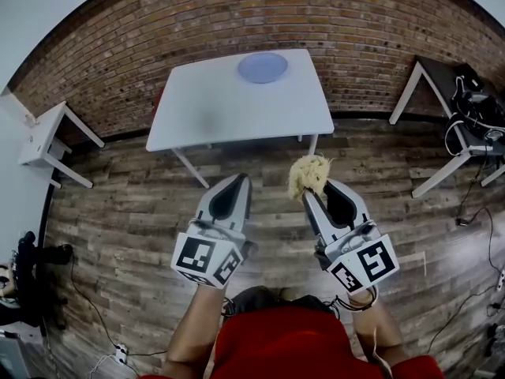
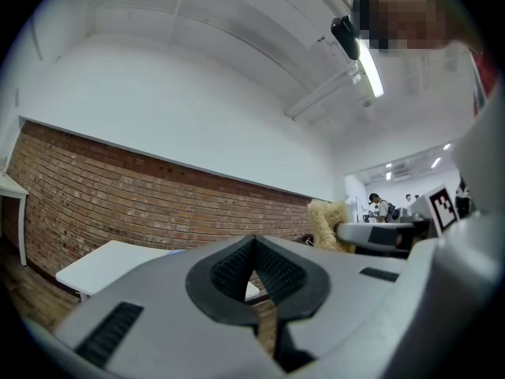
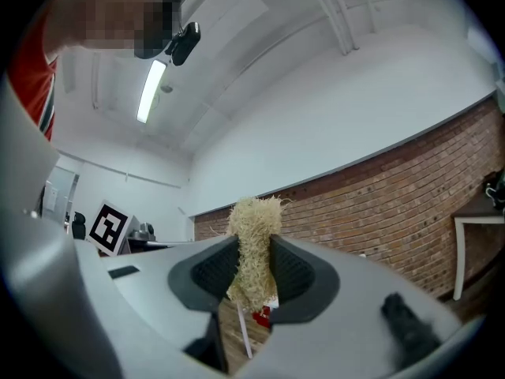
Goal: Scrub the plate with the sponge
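Two b/w marker cubes [image 1: 207, 260]; right tool [image 3: 252, 271] clamps sponge [image 3: 254, 235].

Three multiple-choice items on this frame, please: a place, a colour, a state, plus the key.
1. Where on the white table is the plate? A near its far edge; B at its near edge; C at its left corner.
2. The plate's colour? A red; B pale blue; C black.
3. The right gripper is: A open, empty; B shut on the sponge; C shut, empty.
Key: A, it lies at the far edge; B, the head view shows it; B, fibres sit pinched between the jaws.
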Motion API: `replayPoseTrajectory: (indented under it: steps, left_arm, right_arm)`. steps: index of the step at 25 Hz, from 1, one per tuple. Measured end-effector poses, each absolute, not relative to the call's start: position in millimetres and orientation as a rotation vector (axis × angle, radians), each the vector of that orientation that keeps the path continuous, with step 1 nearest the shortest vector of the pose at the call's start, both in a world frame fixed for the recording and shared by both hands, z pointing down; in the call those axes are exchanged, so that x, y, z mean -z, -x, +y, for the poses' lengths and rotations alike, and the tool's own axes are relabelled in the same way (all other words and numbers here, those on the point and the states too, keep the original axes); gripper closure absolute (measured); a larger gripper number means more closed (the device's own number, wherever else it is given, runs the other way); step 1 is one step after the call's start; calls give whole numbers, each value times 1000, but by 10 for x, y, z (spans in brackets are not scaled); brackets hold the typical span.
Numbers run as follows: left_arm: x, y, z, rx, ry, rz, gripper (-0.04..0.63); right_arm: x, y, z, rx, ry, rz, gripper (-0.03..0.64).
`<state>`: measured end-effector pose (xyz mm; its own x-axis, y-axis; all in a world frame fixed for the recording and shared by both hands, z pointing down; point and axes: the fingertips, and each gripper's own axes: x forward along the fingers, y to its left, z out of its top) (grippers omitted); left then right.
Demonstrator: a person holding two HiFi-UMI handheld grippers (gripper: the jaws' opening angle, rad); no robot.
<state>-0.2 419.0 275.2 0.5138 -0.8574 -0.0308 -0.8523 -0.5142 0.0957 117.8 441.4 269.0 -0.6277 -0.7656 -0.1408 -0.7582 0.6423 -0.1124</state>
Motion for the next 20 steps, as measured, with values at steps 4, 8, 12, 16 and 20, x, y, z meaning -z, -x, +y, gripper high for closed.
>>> replayPoseTrajectory:
  steps: [4, 8, 12, 16, 20]
  left_arm:
    - [-2734, -55, 4125, 128, -2656, -1554, 583]
    - [-2741, -77, 4061, 128, -2650, -1569, 583]
    - [-2735, -35, 3890, 141, -2650, -1575, 583]
    - [-2771, 7, 3607, 148, -2651, -1571, 583]
    - [-2782, 69, 3205, 152, -2659, -1563, 583]
  right_arm:
    - [-2708, -1297, 4350, 51, 1241, 2698, 497]
    - [-2724, -1343, 4265, 58, 1235, 2700, 497]
    - [-2714, -1287, 4102, 45, 1227, 2708, 497]
    - [-2750, -1238, 3837, 42, 1235, 2714, 497]
    - [-2761, -1169, 3443, 42, 1248, 2716, 497]
